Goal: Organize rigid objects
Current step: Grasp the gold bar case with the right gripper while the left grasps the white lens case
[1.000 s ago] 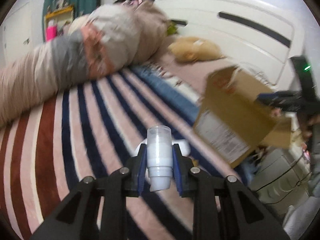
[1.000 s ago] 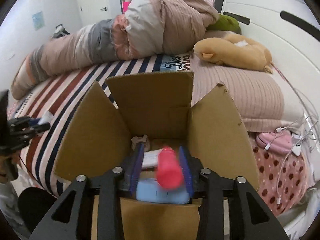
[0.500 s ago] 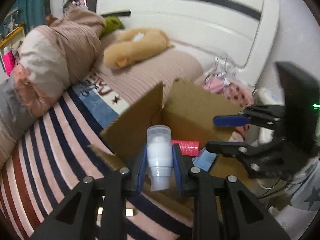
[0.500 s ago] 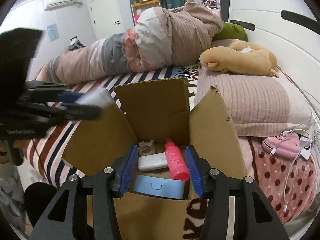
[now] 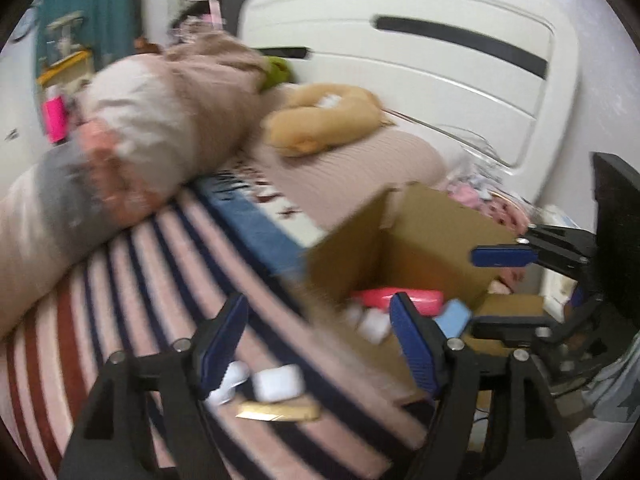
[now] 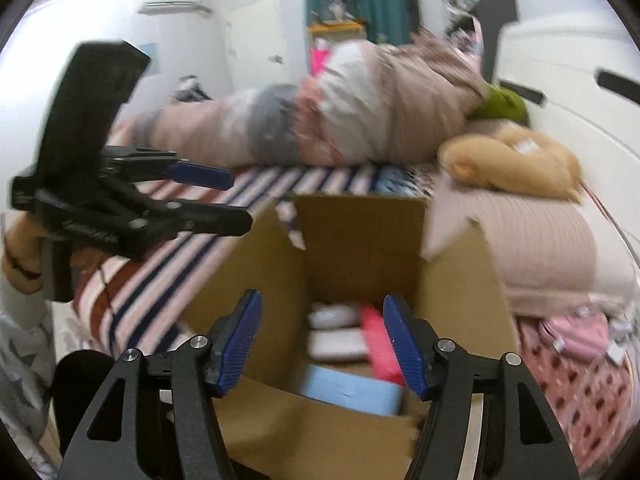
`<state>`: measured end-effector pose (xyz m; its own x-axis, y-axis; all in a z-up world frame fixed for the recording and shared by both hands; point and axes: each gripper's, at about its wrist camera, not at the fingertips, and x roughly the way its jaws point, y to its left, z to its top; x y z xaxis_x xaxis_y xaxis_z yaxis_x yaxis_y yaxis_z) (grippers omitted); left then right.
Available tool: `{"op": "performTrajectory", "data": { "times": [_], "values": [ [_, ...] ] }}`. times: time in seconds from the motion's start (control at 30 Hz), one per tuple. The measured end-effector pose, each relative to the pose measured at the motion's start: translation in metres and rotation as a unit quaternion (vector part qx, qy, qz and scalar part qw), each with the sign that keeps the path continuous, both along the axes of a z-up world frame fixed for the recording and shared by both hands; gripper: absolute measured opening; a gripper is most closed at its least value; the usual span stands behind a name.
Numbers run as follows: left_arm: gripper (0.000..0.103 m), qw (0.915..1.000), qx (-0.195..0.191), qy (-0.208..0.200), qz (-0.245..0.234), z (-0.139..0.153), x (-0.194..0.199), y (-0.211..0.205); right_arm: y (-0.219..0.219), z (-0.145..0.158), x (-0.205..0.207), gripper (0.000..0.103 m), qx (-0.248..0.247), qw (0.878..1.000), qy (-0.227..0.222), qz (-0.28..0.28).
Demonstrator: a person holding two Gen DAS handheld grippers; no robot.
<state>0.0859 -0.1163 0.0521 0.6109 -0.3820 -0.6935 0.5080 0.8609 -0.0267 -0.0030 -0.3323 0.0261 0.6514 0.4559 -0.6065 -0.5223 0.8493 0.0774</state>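
The cardboard box (image 6: pixel 360 240) stands open on the bed, flaps up, and holds the sorted items: a pink bottle (image 6: pixel 378 344) lying along the floor of the box, two white pieces (image 6: pixel 336 330) just beside it on its left, and a light blue case (image 6: pixel 352 394) at the near wall. From the left wrist view the same box (image 5: pixel 432 240) shows the pink bottle (image 5: pixel 400 298) and some blurred white pieces inside (motion smear makes their shapes hard to read). The right gripper (image 6: pixel 322 344) hovers over the box mouth with its blue pads spread wide and nothing between them. The left gripper (image 5: pixel 316 344) is likewise spread and empty, held above the striped blanket (image 5: pixel 120 280) beside the box. On the blanket near its pads lie a small white block (image 5: pixel 278 384), what may be a white cap (image 5: pixel 230 380), and a flat gold piece (image 5: pixel 280 412). A tan plush toy (image 6: pixel 516 164) rests on the pillow behind.
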Motion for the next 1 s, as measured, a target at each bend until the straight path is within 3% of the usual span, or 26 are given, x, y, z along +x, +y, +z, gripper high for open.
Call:
{"op": "performTrajectory", "data": {
  "times": [0.1, 0.2, 0.33, 0.47, 0.57, 0.73, 0.83, 0.93, 1.0],
  "values": [
    [0.071, 0.9984, 0.018, -0.004, 0.054, -0.015, -0.006, 0.043, 0.037, 0.005, -0.008, 0.057, 0.003, 0.998, -0.014, 0.054],
    [0.071, 0.9958, 0.015, 0.014, 0.09, -0.042, -0.009, 0.085, 0.08, 0.003, -0.013, 0.038, -0.007, 0.994, -0.007, 0.107],
    [0.071, 0.9916, 0.003, 0.038, 0.123, -0.085, -0.012, 0.132, 0.141, -0.016, -0.016, 0.034, -0.026, 0.985, 0.027, 0.17],
    [0.071, 0.9894, -0.029, 0.06, 0.129, -0.117, -0.017, 0.156, 0.185, -0.065, 0.004, 0.034, -0.066, 0.981, 0.095, 0.153],
    [0.071, 0.9896, -0.031, 0.064, 0.125, -0.135, -0.018, 0.163, 0.198, -0.106, 0.025, 0.034, -0.099, 0.98, 0.137, 0.108],
    [0.071, 0.9901, -0.043, 0.071, 0.113, -0.147, -0.014, 0.169, 0.2, -0.141, 0.056, 0.034, -0.154, 0.981, 0.115, 0.034],
    [0.071, 0.9904, -0.045, 0.07, 0.111, -0.151, -0.012, 0.17, 0.199, -0.153, 0.067, 0.034, -0.148, 0.976, 0.151, 0.044],
    [0.071, 0.9902, -0.047, 0.072, 0.11, -0.154, -0.008, 0.171, 0.203, -0.15, 0.06, 0.034, -0.122, 0.976, 0.154, 0.095],
    [0.071, 0.9901, -0.048, 0.074, 0.11, -0.156, -0.004, 0.17, 0.205, -0.151, 0.062, 0.032, -0.126, 0.975, 0.154, 0.095]
  ]
}}
